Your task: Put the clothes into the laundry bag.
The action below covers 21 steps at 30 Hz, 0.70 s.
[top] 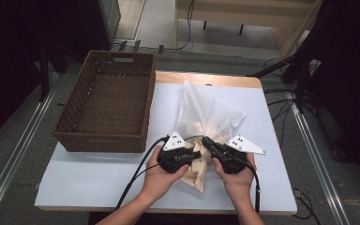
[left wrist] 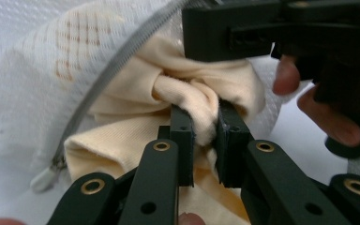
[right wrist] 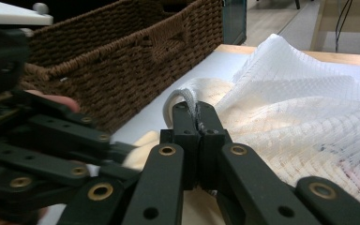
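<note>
Forearms reach in from the near bench edge, hands side by side over a white mesh laundry bag lying right of the empty wicker basket. Cream cloth is judged half pulled out. Left hand-held gripper pinches a fold of it; right hand-held gripper, pressed together, nips the bag's zipper edge.

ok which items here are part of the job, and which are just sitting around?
In the job:
- cream cloth, pinched by the left gripper
- white mesh bag, edge clamped in the right gripper

Sitting around:
- wicker basket, beside the bag
- table
</note>
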Motion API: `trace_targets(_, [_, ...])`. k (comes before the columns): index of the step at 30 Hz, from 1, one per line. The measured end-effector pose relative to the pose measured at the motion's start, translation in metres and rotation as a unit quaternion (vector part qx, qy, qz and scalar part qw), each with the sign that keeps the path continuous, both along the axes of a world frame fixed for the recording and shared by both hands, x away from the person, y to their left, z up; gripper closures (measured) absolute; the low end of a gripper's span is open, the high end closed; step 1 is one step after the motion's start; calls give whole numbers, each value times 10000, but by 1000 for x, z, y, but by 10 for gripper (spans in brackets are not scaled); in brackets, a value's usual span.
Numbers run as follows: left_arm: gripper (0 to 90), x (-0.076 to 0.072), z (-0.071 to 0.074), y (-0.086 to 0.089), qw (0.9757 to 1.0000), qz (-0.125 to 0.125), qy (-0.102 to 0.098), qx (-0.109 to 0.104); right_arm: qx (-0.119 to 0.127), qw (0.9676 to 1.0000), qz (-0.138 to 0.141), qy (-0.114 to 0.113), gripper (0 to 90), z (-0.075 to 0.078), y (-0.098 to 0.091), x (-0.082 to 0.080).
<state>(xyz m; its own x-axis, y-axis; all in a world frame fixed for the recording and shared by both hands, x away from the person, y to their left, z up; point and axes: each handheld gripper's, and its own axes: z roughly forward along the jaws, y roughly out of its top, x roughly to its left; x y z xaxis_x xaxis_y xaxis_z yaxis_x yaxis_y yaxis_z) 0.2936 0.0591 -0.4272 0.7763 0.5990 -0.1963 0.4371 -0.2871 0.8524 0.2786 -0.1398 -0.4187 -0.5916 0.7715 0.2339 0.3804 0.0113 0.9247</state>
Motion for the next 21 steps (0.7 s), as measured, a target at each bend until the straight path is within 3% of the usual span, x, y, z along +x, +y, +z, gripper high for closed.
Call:
trace_targets(2, [803,11,-9,-9,9998,89,53,157,-3,10000,-16,22,900,-1,-1,0])
trace_targets(6, [795,38,-36,-20,9981,438,370,216,-119,9999,39,87,900,-7,2,1])
trace_targets(9, [783,45,-43,-23,9981,489,200,316,-209,9997,-29,104,900,-9,2,2])
trace_targets(11, [742,44,-39,-23,9984,414,130,371,-252,9996,-96,114,900,-10,-2,4])
trace_targets(13, [634,37,-33,-19,9990,257,18,360,-240,9995,-156,140,900,-12,-6,5])
trace_targets(16, [491,24,-24,-5,9999,58,-20,135,-202,9994,-227,152,900,-12,-12,7])
trace_targets(19, [422,11,-18,14,9999,46,-72,-56,-181,9993,-285,132,900,-11,-16,8])
trace_targets(21, [389,6,-16,26,9999,118,-81,-39,-181,9993,-294,155,900,-12,-18,9])
